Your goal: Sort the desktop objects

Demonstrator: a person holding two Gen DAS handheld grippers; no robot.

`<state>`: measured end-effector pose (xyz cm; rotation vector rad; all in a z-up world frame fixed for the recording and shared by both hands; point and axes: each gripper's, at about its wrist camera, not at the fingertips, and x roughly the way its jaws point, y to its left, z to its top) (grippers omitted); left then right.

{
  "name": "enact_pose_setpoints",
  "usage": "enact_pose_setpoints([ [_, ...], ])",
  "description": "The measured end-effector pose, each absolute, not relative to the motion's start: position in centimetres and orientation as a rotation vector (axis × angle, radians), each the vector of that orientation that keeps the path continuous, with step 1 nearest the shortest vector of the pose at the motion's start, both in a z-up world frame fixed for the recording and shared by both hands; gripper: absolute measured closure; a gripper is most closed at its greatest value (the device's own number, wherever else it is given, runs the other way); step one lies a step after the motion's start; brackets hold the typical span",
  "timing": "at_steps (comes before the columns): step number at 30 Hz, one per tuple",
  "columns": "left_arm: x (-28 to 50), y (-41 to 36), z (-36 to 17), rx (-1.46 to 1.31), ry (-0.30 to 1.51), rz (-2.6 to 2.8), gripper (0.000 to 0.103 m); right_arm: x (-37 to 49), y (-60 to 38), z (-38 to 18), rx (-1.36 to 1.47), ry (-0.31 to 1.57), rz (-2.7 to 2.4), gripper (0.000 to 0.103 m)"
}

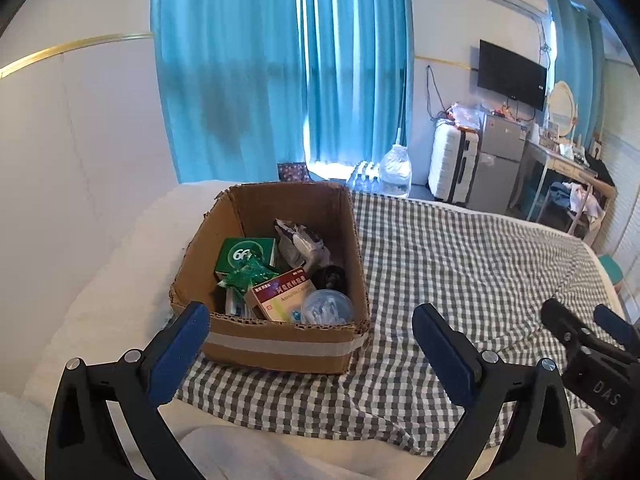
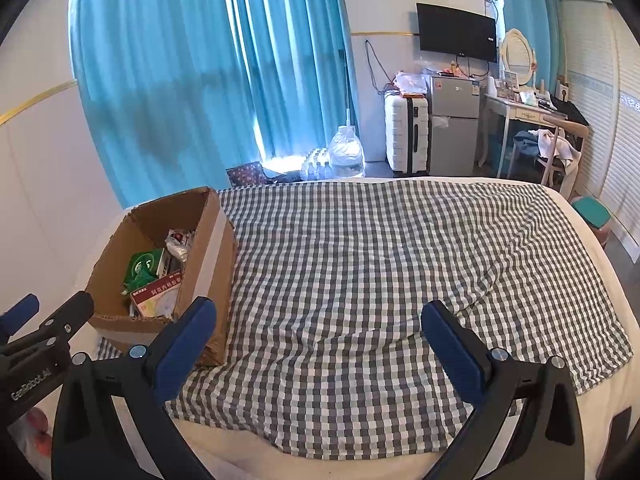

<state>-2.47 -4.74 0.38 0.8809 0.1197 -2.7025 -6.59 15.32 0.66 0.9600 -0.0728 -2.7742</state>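
Cardboard box [image 1: 276, 280] on the checked cloth [image 1: 460, 264] holds the sorted items ahead of the empty left gripper [image 1: 310, 340], jaws apart; right gripper [image 2: 320, 344], jaws likewise apart, should withdraw clear of the box wall.

From my remote seat I saw a white bed [image 2: 592, 280] carrying everything. A grey-and-white checked cloth [image 2: 360, 280] lay spread over most of it, rumpled in places. An open cardboard box [image 1: 280, 344] stood on the cloth's left edge, partly over the bare white bedding [image 1: 120, 264]. To the right of the box the cloth stretched toward the bed's far side, with white bedding showing beyond its edges.
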Motion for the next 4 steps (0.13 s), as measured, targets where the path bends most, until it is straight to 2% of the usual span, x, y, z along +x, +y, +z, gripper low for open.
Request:
enact_pose_setpoints([
  [4,-2.28,-4.41,0.51,0.863,0.084,-2.710,0.000,-6.50,15.27,0.68,0.961,-0.073,-2.772,0.000],
])
